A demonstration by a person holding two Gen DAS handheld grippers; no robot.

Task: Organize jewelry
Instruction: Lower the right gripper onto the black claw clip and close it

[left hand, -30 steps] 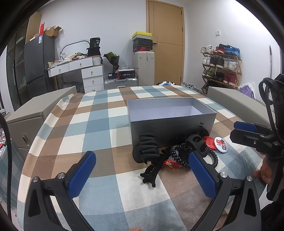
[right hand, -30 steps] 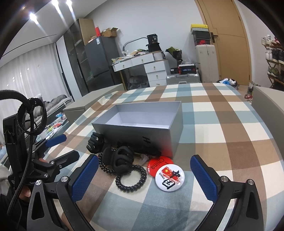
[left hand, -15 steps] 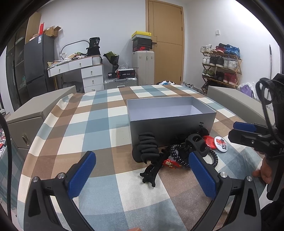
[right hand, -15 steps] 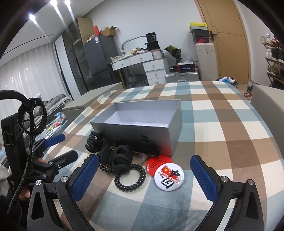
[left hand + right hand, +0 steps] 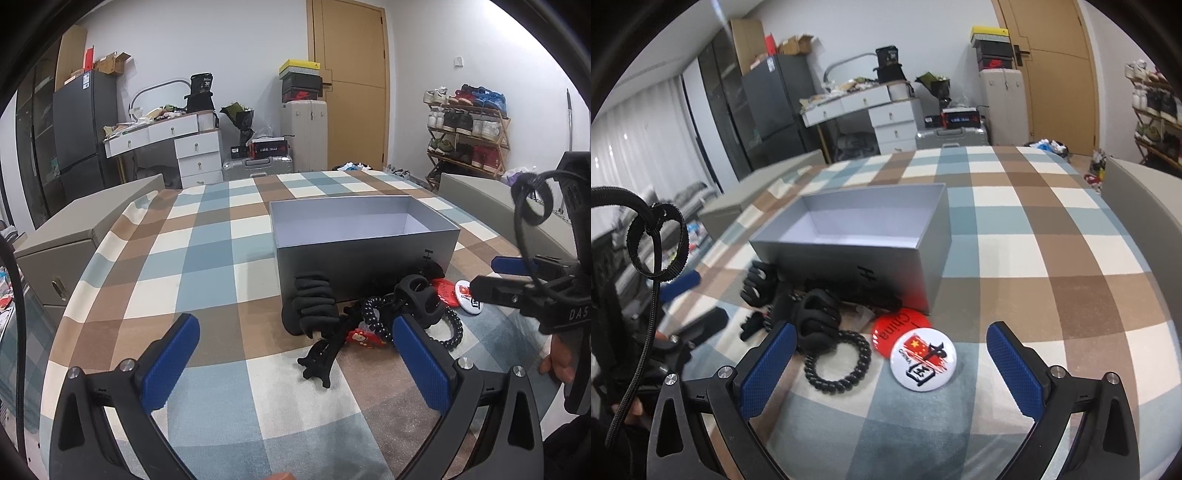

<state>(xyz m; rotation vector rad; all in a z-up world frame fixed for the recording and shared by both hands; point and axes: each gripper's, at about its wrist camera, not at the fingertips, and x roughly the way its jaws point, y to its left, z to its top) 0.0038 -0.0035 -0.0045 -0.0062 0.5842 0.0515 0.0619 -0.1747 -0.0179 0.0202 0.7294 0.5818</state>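
Both hand-held grippers, left [image 5: 295, 363] and right [image 5: 892, 363], gape unloaded. Grey box [image 5: 364, 254] ahead, long axis crosswise, holds nothing visible.

surface: we see a brown, blue and cream checked cloth-covered table [image 5: 207, 266] | centre: open grey cardboard box [image 5: 364, 254] | near it: black plastic claw clips [image 5: 314, 306], black coiled hair tie [image 5: 836, 360], red round badge [image 5: 892, 325], white round badge [image 5: 927, 363]
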